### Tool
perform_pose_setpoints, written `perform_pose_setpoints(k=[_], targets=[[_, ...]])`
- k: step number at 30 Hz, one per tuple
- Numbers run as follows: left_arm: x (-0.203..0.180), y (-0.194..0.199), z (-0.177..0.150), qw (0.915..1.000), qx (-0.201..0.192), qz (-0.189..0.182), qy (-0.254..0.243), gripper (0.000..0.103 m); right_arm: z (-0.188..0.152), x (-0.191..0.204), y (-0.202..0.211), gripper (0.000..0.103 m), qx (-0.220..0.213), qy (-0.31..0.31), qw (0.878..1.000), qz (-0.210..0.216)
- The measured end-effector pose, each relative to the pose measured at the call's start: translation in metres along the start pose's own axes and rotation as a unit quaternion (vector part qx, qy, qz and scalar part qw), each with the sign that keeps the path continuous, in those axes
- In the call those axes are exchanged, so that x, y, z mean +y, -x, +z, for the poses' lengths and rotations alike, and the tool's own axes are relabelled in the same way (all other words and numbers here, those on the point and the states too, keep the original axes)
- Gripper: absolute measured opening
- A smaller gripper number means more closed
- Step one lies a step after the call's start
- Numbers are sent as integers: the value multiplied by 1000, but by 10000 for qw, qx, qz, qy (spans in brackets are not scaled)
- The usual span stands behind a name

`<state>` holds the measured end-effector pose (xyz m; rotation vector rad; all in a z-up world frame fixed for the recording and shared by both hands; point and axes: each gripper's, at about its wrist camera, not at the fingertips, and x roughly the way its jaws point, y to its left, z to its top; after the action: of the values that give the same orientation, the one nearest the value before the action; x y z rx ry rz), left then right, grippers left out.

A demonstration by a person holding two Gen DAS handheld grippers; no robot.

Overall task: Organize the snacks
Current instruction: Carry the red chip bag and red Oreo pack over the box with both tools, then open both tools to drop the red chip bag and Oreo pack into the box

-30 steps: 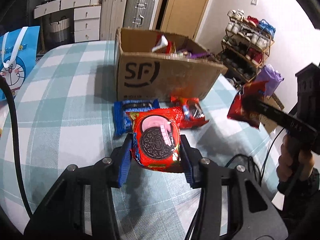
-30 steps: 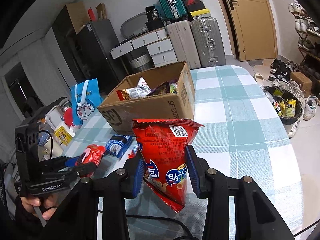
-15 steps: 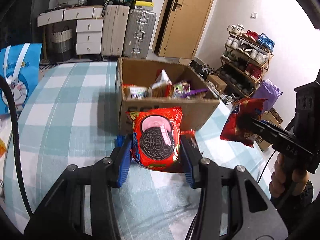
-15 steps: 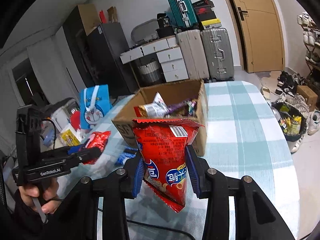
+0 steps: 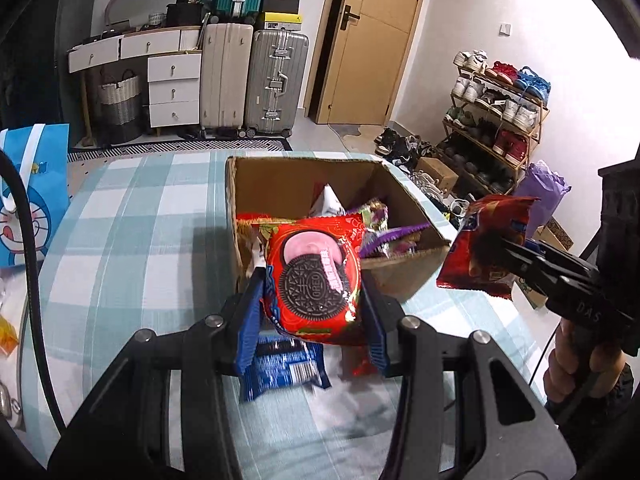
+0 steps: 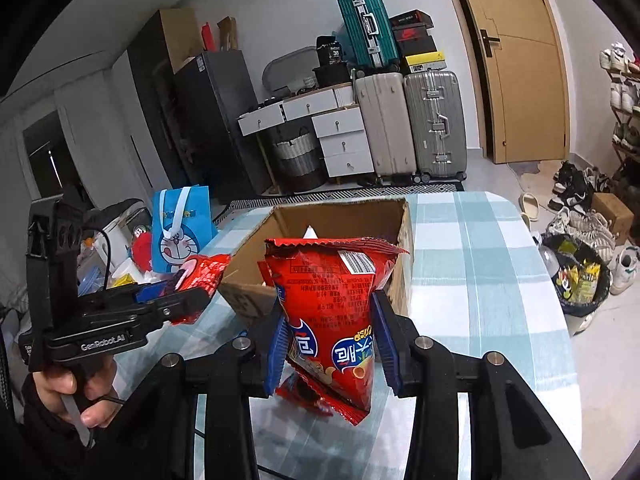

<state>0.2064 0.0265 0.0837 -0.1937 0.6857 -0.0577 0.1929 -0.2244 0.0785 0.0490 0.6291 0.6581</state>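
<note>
My left gripper [image 5: 314, 300] is shut on a red Oreo pack [image 5: 314, 276] and holds it in the air just in front of the near wall of an open cardboard box [image 5: 394, 276] that holds several snack packs. My right gripper [image 6: 332, 332] is shut on a red chip bag [image 6: 334, 308], held upright near the box [image 6: 340, 212]. The chip bag also shows in the left wrist view [image 5: 486, 248] to the right of the box. A blue Oreo pack [image 5: 284, 364] and a red pack [image 5: 362, 364] lie on the checked tablecloth [image 5: 132, 232] under my left gripper.
A blue Doraemon bag [image 5: 28, 204] stands at the table's left edge with clutter beside it [image 6: 128, 256]. Beyond the table are suitcases [image 5: 276, 80], white drawers [image 5: 172, 92], a door and a shoe rack [image 5: 500, 108]. A bin [image 6: 580, 280] stands on the floor at right.
Both grippers have risen and moved toward the box with their packs. The box inside now shows from above, and the packs on the table have slipped under my left gripper.
</note>
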Motion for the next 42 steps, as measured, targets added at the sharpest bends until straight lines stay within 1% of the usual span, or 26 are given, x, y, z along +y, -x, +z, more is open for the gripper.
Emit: perform_pose_setpoints(k=[10,18,21,33,42], targets=[[4,-21,26,9999,-76,105,-69,41,25,-1,-15,39,-118,112,9999,-35],[2,-43,40,9993,-20,279,-248,41,42,-6,-39,39,-82,102,9999,-40],[2,-51,43,9992,-2,283,-282,41,48,-6,-49,39,-59,161,9998,-45],[18,-92,54,9992,101,363,-113,41,56,-11,-83,39,115,310,9993,-150],[24,-120,59,9989,213,412,-109,41,61,-16,-110,39,322,482,9980,-259]])
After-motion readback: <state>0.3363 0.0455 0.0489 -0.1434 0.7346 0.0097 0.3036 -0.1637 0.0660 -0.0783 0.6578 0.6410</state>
